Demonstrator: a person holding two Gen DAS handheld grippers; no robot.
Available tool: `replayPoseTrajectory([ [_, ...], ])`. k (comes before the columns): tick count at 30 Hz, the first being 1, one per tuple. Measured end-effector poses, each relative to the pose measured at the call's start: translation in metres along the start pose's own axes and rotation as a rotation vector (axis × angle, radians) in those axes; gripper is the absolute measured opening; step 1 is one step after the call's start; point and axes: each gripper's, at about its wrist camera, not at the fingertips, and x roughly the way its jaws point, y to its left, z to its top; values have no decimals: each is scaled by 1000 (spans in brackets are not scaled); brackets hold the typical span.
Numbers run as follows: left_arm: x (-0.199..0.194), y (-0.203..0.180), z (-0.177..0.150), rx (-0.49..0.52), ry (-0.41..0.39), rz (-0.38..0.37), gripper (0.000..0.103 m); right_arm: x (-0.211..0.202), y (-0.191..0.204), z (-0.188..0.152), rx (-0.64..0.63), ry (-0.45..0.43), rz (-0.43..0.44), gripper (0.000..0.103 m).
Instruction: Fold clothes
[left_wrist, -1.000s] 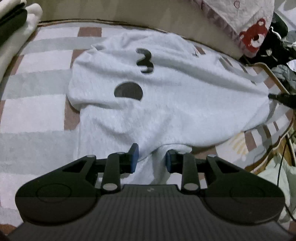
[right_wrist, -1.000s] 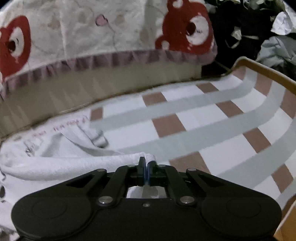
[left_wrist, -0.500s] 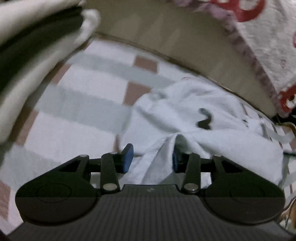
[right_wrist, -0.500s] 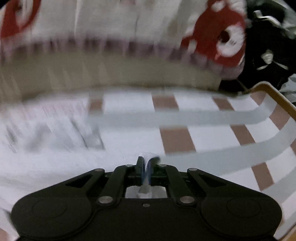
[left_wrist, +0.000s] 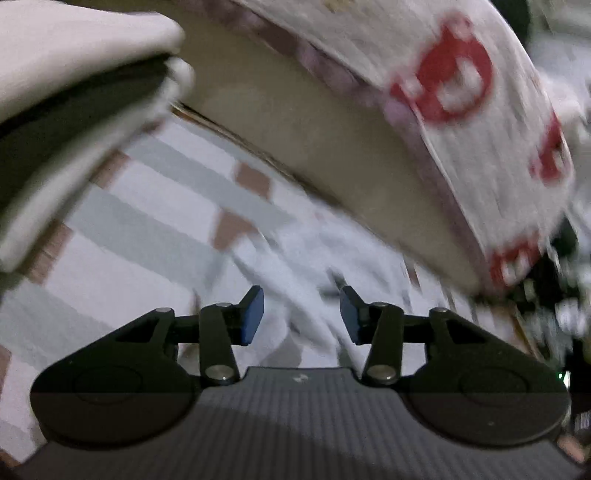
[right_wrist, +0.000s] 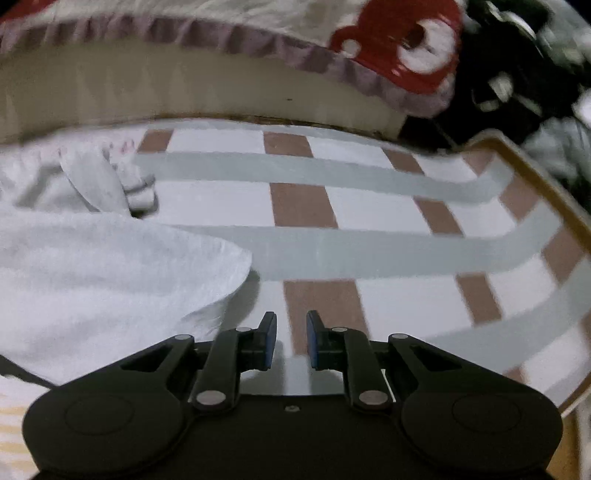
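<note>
The right gripper (right_wrist: 291, 339), which half a second ago was pinched shut on a fold of white cloth, now has its blue-padded jaws parted by a narrow gap with nothing between them. It hangs over the checked mat (right_wrist: 369, 206), just beside the rounded edge of the white fleece garment (right_wrist: 110, 273). The left gripper (left_wrist: 302, 319) holds its jaws wide apart as before and grips nothing; white fabric lies under and between them, though blur hides whether they touch it. Its view has swung further toward the mat's far edge since the earlier frame.

A cream bed base (right_wrist: 184, 88) runs along the far edge of the mat, with a ruffled blanket printed with red bears (right_wrist: 402, 48) hanging over it. In the left wrist view a stack of folded cream and black clothes (left_wrist: 74, 110) fills the upper left, near the mat's far left part. Dark clutter (right_wrist: 517, 74) lies beyond the far right corner, past the mat's brown rim.

The garment is bunched on the mat's left side in the right wrist view, soft and nubbly, its near edge curling over in a thick rounded fold. A flat strap with a cuff-like end (right_wrist: 107, 184) trails from it toward the far edge. In the left view it is a blurred white heap (left_wrist: 303, 258).
</note>
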Motion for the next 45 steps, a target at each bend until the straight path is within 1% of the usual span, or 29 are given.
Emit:
replayPoseTrajectory([
  [1, 6, -9, -5, 47, 45, 5, 47, -6, -5, -4, 47, -15, 50, 20],
  [2, 12, -17, -10, 85, 80, 16, 47, -11, -7, -9, 85, -28, 101, 24],
  [4, 24, -30, -20, 137, 128, 38, 47, -19, -8, -18, 141, -46, 188, 27],
  [5, 29, -36, -26, 159, 148, 46, 48, -22, -8, -22, 164, -52, 229, 32],
  [6, 34, -42, -31, 200, 161, 66, 49, -22, -7, -26, 182, -53, 264, 39],
  [7, 39, -49, -37, 245, 172, 89, 50, -22, -4, -30, 192, -46, 293, 42],
  [8, 43, -55, -43, 301, 175, 121, 50, -20, 0, -34, 196, -34, 318, 48],
  [9, 47, -60, -50, 360, 175, 154, 50, -19, 4, -38, 201, -22, 344, 49],
  [11, 50, -69, -61, 457, 174, 204, 50, -14, 14, -43, 172, 4, 351, 53],
  [13, 44, -71, -66, 487, 164, 201, 52, -8, 26, -48, 124, 31, 340, 55],
  [14, 41, -70, -67, 483, 156, 189, 54, -5, 32, -49, 80, 43, 307, 54],
  [15, 38, -70, -67, 475, 147, 175, 56, -1, 39, -49, 28, 51, 257, 49],
  [16, 36, -69, -68, 477, 130, 176, 56, 3, 46, -50, -24, 60, 206, 39],
  [17, 39, -67, -70, 488, 109, 195, 56, 7, 53, -50, -76, 69, 155, 15],
  [18, 42, -64, -72, 501, 87, 217, 57, 6, 54, -49, -89, 67, 130, 11],
  [19, 48, -61, -73, 502, 87, 228, 57, 1, 51, -47, -70, 57, 128, 9],
  [21, 60, -54, -75, 499, 95, 246, 57, -15, 45, -40, -58, 45, 132, 9],
  [23, 70, -48, -74, 486, 100, 253, 57, -33, 37, -32, -61, 44, 159, 9],
  [27, 79, -45, -72, 449, 99, 238, 65, -67, 22, -20, -60, 52, 205, 8],
  [29, 84, -50, -73, 487, 100, 243, 66, -75, 22, -19, -39, 42, 226, 8],
  [31, 89, -55, -73, 518, 97, 277, 66, -81, 23, -18, -12, 22, 250, 8],
  [33, 91, -56, -71, 531, 91, 306, 66, -81, 23, -19, 29, -18, 287, 8],
  [34, 91, -56, -70, 538, 88, 320, 64, -81, 22, -20, 51, -41, 307, 8],
  [35, 88, -56, -67, 540, 75, 332, 57, -79, 21, -21, 78, -63, 326, 8],
  [36, 85, -56, -64, 541, 59, 343, 15, -76, 18, -22, 108, -80, 338, 8],
  [37, 80, -56, -61, 554, 50, 342, 4, -70, 15, -22, 132, -91, 344, 7],
  [38, 74, -55, -58, 571, 37, 325, 4, -64, 13, -19, 151, -100, 345, 7],
  [43, 26, -49, -43, 501, -126, 358, 4, -33, 9, 3, 229, -141, 338, 6],
  [45, 4, -50, -47, 504, -185, 407, 4, -22, 8, 9, 268, -160, 340, 6],
])
